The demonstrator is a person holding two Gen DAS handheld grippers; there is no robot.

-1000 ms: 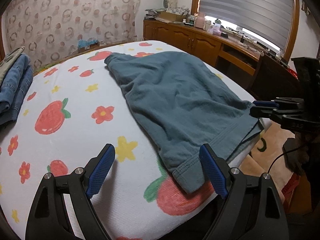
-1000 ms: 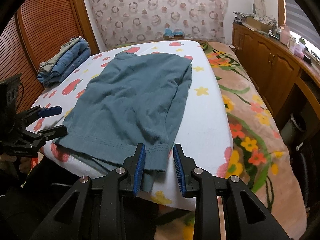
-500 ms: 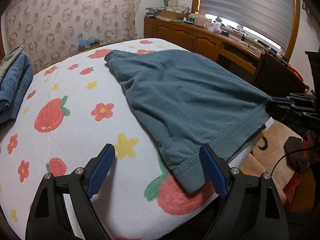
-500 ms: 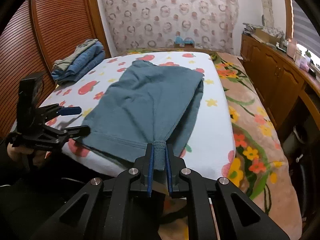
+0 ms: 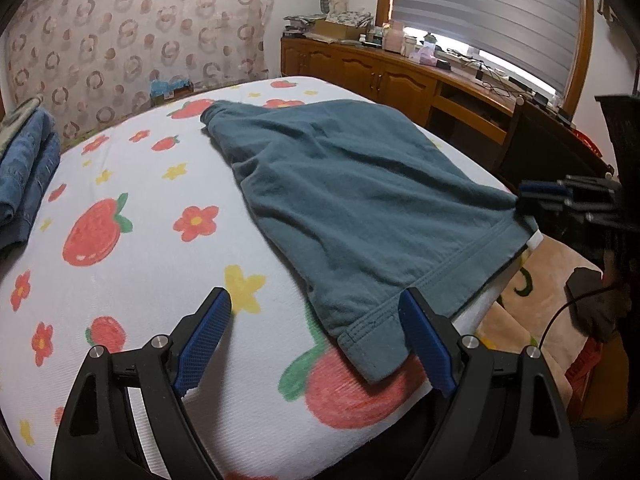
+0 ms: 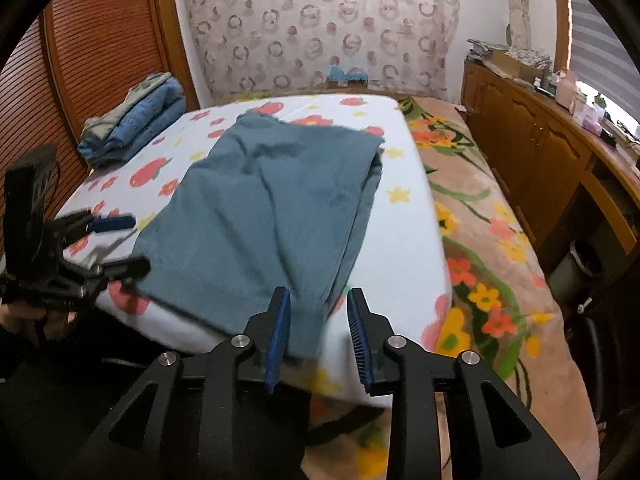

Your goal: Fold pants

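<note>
The right gripper (image 6: 318, 338), clamped on the hem half a second ago, is now standing parted, releasing the teal cotton pants (image 6: 276, 204) lying mid-frame on the strawberry-print bedsheet (image 5: 132, 272), while the left gripper (image 5: 316, 340) is waiting wide open.

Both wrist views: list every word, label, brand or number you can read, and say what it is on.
None is readable.
Teal pants: no tag or print shows.
Bedsheet: only strawberries, flowers and stars.
Items on the wooden cabinet: too small and blurred to read.
</note>
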